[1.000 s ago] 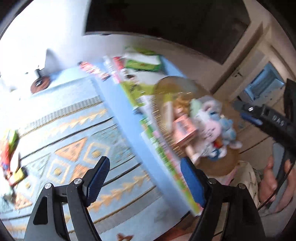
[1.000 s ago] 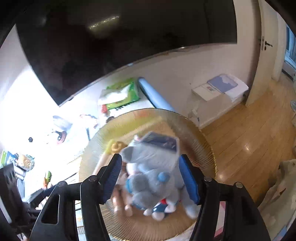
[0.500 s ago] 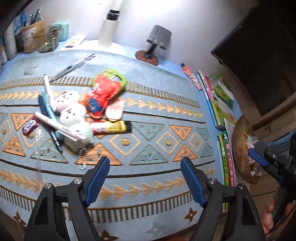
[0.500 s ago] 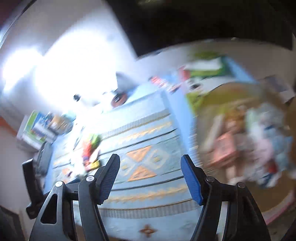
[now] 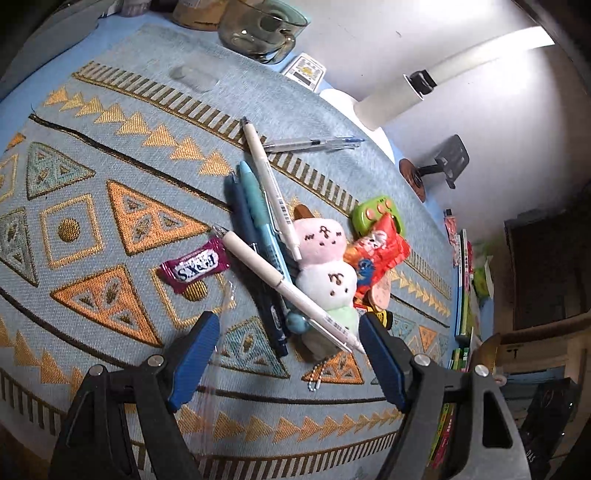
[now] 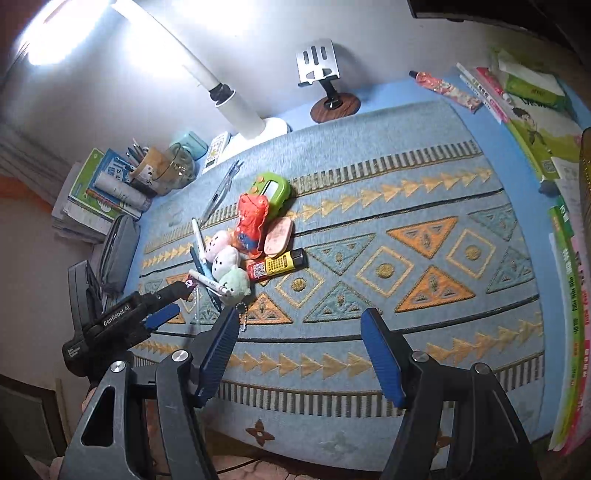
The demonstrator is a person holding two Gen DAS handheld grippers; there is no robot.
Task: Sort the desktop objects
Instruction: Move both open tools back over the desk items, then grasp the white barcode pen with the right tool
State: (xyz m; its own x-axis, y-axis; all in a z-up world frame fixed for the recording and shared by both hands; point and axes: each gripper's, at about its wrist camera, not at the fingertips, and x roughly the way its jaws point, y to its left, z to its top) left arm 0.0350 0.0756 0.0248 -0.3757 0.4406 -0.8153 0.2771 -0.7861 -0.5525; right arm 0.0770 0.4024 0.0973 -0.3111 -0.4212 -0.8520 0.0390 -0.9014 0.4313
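Observation:
A pile lies on the patterned blue mat [image 5: 110, 155]: a pink, white and green plush [image 5: 325, 266], a white pen [image 5: 288, 291] across it, blue pens [image 5: 255, 221], a purple candy [image 5: 194, 266], a red snack bag [image 5: 376, 254] and a green toy [image 5: 373, 214]. My left gripper [image 5: 286, 332] hangs open just above the near end of the pile, nothing between its fingers. In the right wrist view the plush [image 6: 225, 262], the snack bag [image 6: 251, 221] and a yellow marker [image 6: 277, 264] lie left of centre. My right gripper [image 6: 299, 325] is open and empty over bare mat, with the left gripper [image 6: 173, 301] to its left.
A white lamp [image 6: 236, 107] and a phone stand [image 6: 321, 70] stand at the back wall. A glass cup [image 5: 258, 29], stacked books [image 6: 99, 184] and a grey pencil case [image 6: 118, 251] crowd the left. Books [image 6: 535, 122] line the right edge.
Both views swung left from the gold plate of toys to the mat. The left gripper rolled and came down close to the pile. The right gripper left the grey plush on the plate.

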